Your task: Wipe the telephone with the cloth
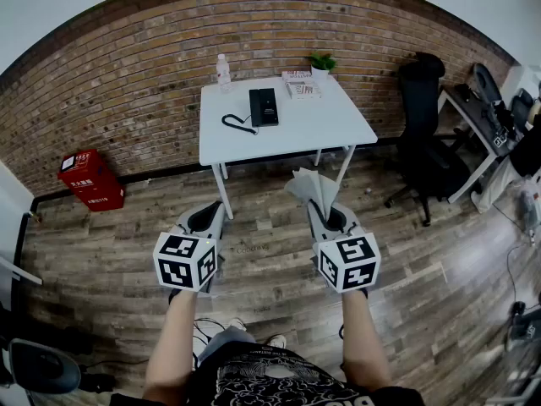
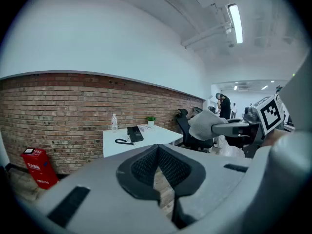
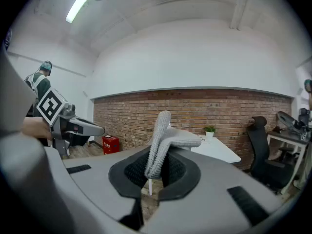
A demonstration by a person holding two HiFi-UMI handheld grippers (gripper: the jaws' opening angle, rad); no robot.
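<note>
The black telephone lies on the white table by the brick wall, its coiled cord trailing left. I stand well back from it on the wooden floor. My right gripper is shut on a grey cloth, which sticks up past the jaws, as the right gripper view shows: cloth, right gripper. My left gripper is level with it, to its left, shut on nothing. From the left gripper view the telephone is far ahead.
A water bottle, a small plant and papers stand at the table's back edge. A red box sits on the floor at left. A black office chair and a second desk stand at right.
</note>
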